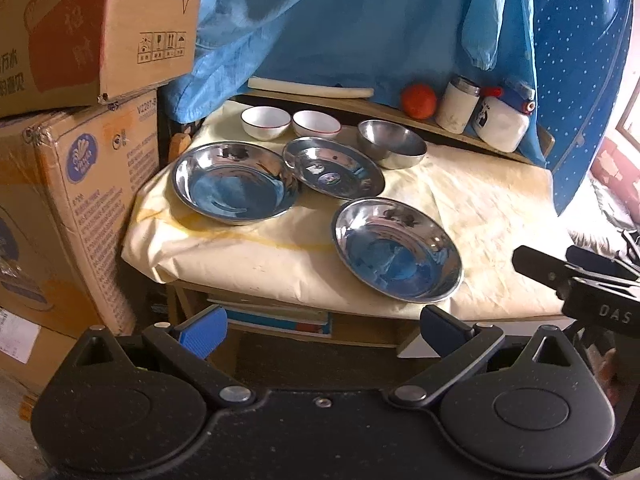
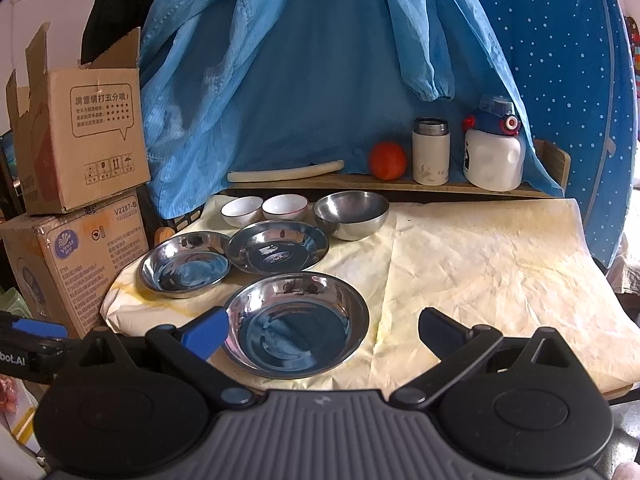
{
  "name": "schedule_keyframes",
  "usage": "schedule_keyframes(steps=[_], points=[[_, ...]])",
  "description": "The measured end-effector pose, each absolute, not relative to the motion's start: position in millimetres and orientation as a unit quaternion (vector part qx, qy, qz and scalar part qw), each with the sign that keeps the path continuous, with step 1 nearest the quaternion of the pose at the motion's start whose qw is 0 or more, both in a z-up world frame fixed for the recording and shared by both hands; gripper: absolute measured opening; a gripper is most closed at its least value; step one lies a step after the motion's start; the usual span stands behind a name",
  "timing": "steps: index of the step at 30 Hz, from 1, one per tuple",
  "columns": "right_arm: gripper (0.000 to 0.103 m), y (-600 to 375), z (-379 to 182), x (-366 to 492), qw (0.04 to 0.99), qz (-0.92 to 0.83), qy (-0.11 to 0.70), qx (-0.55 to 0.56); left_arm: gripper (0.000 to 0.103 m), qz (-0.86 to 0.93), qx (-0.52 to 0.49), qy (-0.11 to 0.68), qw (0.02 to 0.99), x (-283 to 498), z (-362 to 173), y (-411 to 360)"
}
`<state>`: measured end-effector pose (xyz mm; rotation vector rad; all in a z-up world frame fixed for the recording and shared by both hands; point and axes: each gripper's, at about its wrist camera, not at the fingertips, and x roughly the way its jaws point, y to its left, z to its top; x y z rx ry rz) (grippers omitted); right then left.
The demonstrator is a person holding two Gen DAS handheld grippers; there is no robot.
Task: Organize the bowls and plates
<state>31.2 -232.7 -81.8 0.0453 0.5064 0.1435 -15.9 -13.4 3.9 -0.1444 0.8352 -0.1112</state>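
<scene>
Nearest the right gripper (image 2: 322,330) sits a steel plate (image 2: 296,324), close to the front edge of the desk (image 2: 480,280), which is covered with a creased cream sheet. Its jaws are spread wide and empty, the blue pad just over the plate's near-left rim. The left gripper (image 1: 320,330) hangs lower, short of the desk's front edge, also spread and holding nothing.

Behind the near plate, two more steel plates lie on the left half: a left plate (image 2: 185,266) and a middle plate (image 2: 278,246), whose rims look to be touching or slightly overlapping. Further back stand two small white bowls (image 2: 264,209) side by side, and a steel bowl (image 2: 352,213) just beside them on the right. A shelf behind carries an orange ball, a flask and a bottle, which are no part of the job.

Nothing looks stacked yet, so the step in hand is likely the first pick, and the near plate is the natural choice. To do it well, I would bring one finger over the rim and one under its lip, pinching the thin edge squarely, since polished steel probably slips. Lift it level, then lower it onto another plate centred, so it nests instead of rocking. The loose sheet may drag if the plate is slid, so lifting clear seems safer.
</scene>
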Motion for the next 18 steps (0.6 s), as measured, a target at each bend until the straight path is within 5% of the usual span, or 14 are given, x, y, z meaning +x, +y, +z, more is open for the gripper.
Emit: schedule_keyframes(steps=[18], points=[[0.103, -229, -92, 67, 0.956, 0.085, 0.278, 0.044, 0.102, 0.020, -0.051, 0.422, 0.905, 39, 5, 4]])
